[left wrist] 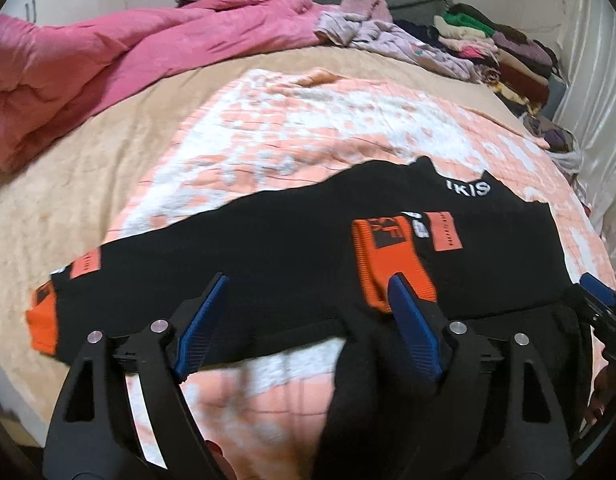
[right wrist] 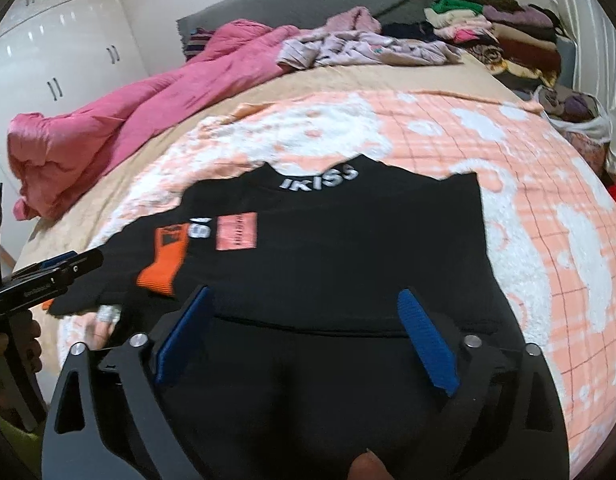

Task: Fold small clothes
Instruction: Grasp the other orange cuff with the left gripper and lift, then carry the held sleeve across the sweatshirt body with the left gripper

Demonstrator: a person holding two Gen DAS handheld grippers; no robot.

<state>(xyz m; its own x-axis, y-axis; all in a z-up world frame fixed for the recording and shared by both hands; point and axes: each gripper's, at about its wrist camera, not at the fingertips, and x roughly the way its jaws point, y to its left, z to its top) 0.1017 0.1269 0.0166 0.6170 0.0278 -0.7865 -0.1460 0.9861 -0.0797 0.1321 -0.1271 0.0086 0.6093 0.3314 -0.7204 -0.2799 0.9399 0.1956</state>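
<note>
A black top [left wrist: 308, 232] [right wrist: 347, 248] with white letters at its collar lies spread on the peach-and-white blanket [left wrist: 308, 120]. One sleeve is folded over the chest, and its orange cuff [left wrist: 391, 264] [right wrist: 164, 264] rests there. The other orange cuff [left wrist: 42, 320] lies out to the left. My left gripper [left wrist: 308, 280] stands open over the top's near edge, its right fingertip just in front of the folded cuff. My right gripper [right wrist: 304, 291] is open wide above the top's lower part, with black cloth under it and nothing pinched. Each gripper shows at the edge of the other's view.
A crumpled pink duvet [left wrist: 88, 64] fills the bed's far left. A lilac garment [left wrist: 387, 36] and a stack of folded clothes [left wrist: 507, 52] lie at the far right by the wall. White wardrobe doors [right wrist: 48, 40] stand left of the bed.
</note>
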